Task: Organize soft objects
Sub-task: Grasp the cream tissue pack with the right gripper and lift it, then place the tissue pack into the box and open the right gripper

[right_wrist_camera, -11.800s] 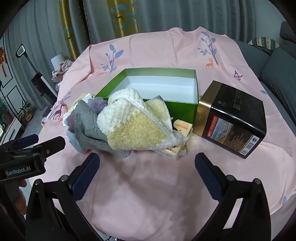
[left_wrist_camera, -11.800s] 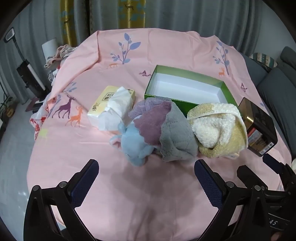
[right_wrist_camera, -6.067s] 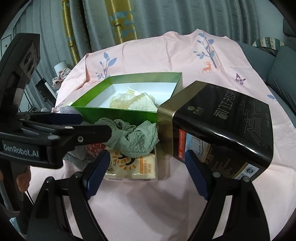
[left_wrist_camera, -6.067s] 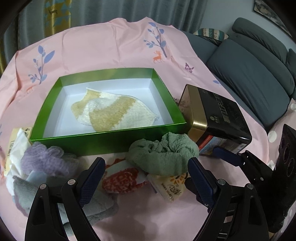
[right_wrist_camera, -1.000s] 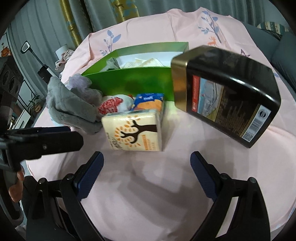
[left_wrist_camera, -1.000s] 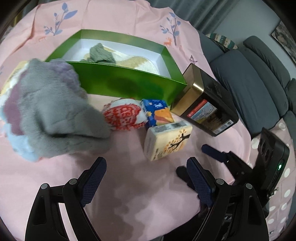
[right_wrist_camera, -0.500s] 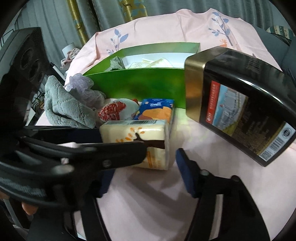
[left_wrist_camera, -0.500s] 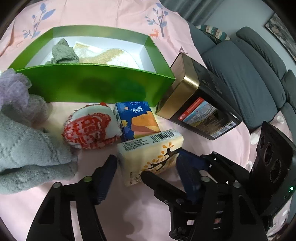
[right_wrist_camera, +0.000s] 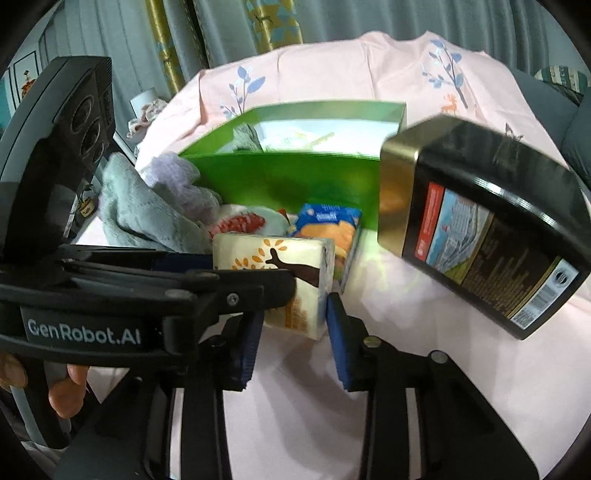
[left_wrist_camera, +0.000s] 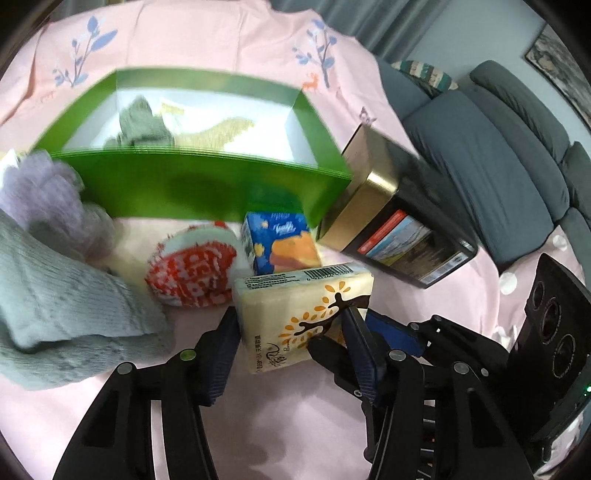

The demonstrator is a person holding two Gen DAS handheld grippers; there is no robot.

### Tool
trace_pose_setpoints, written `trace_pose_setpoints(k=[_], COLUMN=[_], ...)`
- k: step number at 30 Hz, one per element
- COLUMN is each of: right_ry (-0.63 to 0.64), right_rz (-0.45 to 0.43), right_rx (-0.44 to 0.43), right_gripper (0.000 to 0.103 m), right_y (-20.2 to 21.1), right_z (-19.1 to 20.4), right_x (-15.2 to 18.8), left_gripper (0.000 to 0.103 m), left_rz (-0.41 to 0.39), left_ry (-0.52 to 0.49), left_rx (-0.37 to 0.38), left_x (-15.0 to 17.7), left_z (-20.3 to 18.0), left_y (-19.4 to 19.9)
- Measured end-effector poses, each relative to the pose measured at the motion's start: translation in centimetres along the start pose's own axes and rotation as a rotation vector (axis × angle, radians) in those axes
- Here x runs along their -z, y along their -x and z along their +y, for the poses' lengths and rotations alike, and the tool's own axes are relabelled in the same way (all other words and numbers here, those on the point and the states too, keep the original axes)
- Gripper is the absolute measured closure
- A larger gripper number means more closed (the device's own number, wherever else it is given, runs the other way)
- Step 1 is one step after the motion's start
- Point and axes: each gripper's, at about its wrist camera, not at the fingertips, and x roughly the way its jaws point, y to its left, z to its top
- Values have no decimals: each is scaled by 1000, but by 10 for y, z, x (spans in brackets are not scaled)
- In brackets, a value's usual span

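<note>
Both grippers have closed in on the tissue pack. It sits between the left gripper and right gripper, squeezed from crossing sides, longways across the left one.

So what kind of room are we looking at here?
Most likely a home living room: a grey sofa beside the table, long curtains behind it, and a pink printed tablecloth over the table.

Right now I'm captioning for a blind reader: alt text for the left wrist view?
Both grippers, left and right, have just been closing around a cream tissue pack on a pink tablecloth. Behind stands a green box holding towels.
</note>
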Motion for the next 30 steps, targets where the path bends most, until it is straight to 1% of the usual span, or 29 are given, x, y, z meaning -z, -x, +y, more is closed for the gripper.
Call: trace_pose_setpoints(k=[7,15,23,30], right_ry=[49,92,111,82], right_rz=[-92,-156,-196,-189], right_rx=[-2,-10,-16,-18], right_gripper=[70,70,70,70], right_y=[22,22,9,-19], right_z=[15,24,26,19], right_x=[-29,-66,-98,-124], left_gripper=[47,47,47,47], left_rz=[-95,-171,-202,-190], left_ry=[-29,-38,-29,-19], left_rx=[-14,-37,-45,-63], left_x=[-19,-53,-86,-117], left_z=[-8,0,14,29], left_y=[35,57,60,43])
